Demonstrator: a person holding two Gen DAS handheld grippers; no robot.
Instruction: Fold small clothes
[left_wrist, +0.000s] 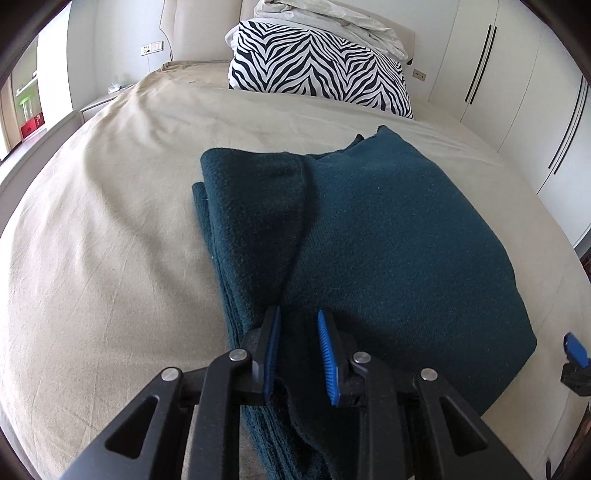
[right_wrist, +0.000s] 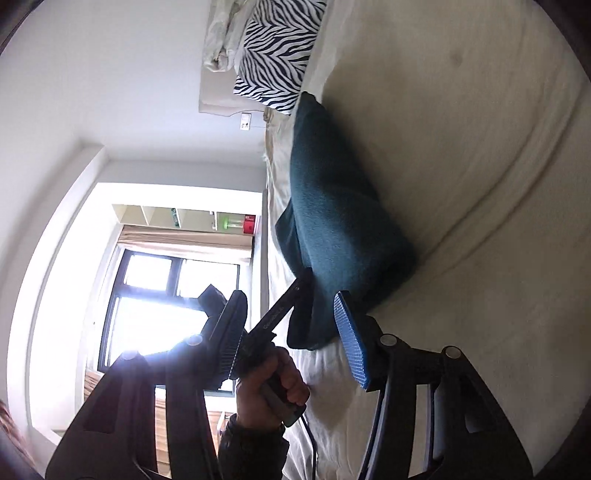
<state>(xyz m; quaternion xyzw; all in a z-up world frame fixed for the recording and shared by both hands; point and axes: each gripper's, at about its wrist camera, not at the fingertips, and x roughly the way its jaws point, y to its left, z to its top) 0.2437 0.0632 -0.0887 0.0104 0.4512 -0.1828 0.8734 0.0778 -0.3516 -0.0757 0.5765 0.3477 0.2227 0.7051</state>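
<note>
Two tongs show, one per hand, over a beige bed (left_wrist: 110, 240). A teal cloth (left_wrist: 388, 240) lies folded on the bed, right under and ahead of the left tongs (left_wrist: 299, 332); its long axis runs away from those tongs toward the zebra pillow (left_wrist: 317, 70), with a raised fold ridge along the same line, starting between the tips. The left tongs stand partly apart, blue pads facing each other, straddling the near end of that ridge; whether the pads press the cloth cannot be told, and nothing is lifted. In the right wrist view the scene is turned on its side: the right tongs (right_wrist: 291, 336) gape wide and hold nothing, with the cloth's near corner just ahead of the blue-padded finger (right_wrist: 351, 343). Between its fingers the left hand (right_wrist: 269, 387) grips the other tool's handle, whose black bar bears small pale lettering too blurred to read. A blue tip of the right tongs shows at the far right of the left wrist view, beside the cloth's near corner. White wardrobe doors (left_wrist: 517, 92) stand right of the bed, and a window (right_wrist: 166, 295) lies behind the hand.
</note>
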